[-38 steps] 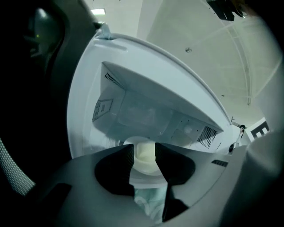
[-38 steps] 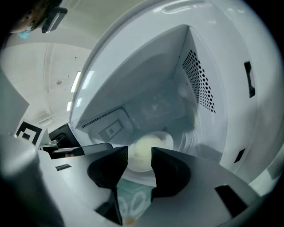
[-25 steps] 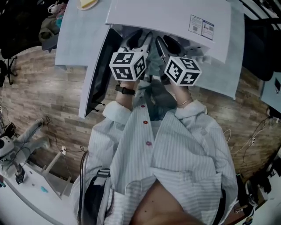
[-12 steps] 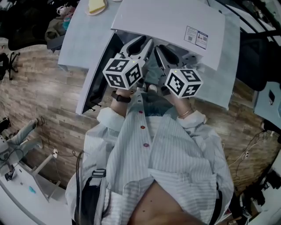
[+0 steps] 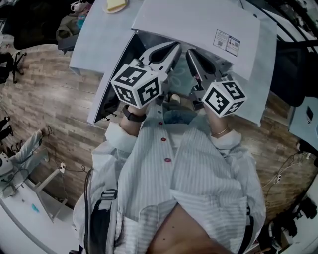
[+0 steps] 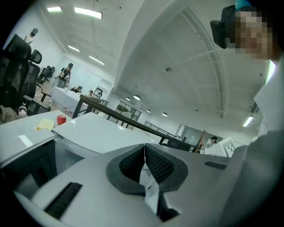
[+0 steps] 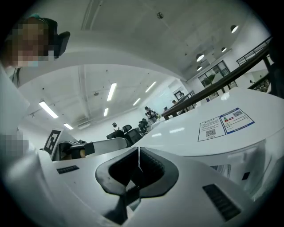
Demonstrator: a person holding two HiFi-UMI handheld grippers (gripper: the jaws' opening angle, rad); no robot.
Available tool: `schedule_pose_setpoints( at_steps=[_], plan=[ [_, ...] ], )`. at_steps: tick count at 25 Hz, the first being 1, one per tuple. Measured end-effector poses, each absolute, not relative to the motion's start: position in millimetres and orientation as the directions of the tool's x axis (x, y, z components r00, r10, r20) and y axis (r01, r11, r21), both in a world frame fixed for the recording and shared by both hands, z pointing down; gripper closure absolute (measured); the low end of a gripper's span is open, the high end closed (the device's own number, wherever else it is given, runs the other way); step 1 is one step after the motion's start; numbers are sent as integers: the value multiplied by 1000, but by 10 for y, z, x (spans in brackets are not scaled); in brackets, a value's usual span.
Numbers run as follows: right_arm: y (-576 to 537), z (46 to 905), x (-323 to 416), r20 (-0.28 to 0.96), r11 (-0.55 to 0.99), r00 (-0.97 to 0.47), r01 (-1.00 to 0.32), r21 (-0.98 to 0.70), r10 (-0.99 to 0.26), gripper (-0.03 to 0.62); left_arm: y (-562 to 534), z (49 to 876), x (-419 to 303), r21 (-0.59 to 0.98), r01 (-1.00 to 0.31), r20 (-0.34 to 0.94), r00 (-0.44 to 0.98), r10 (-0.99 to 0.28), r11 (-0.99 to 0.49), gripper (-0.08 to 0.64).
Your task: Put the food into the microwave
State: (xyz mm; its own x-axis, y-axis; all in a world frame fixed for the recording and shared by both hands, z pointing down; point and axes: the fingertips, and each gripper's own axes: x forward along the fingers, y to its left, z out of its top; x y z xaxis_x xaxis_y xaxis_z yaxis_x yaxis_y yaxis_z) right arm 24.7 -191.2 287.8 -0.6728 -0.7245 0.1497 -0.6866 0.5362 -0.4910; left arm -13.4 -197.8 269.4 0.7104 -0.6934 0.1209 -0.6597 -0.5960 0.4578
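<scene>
white microwave (image 5: 198, 25) sits on a pale table (image 5: 92, 39), and the head view shows its door (image 5: 112, 79) swung open to my left, with both my grippers held in front of the opening. my left gripper (image 5: 175, 47) is closing, its ribbed pads all but touching, with nothing between them. my right gripper (image 5: 189, 52) has its jaws pressed together, empty too. the food, a yellow piece on a small plate (image 5: 115, 5), lies on the table well beyond the microwave's left corner, far from both jaws. only my left gripper view shows a small red round thing (image 6: 61, 119) just beside it. only my right gripper view shows the printed label (image 7: 226, 124) on the microwave's top up close.
</scene>
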Motion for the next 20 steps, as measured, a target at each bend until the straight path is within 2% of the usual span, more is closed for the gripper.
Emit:
schedule_pose_setpoints(
  at_steps=[12,20],
  plan=[
    [-1834,2779,432,123,517,-660,-677,-524,-741,557,-1775,2756,33,499,-603,104,755,-647,-623,552],
    [-1797,2884,458,135,509,-671,-662,-550,-729,560,-1790,2807,24,489,-622,111,740,-664,-611,552]
  ],
)
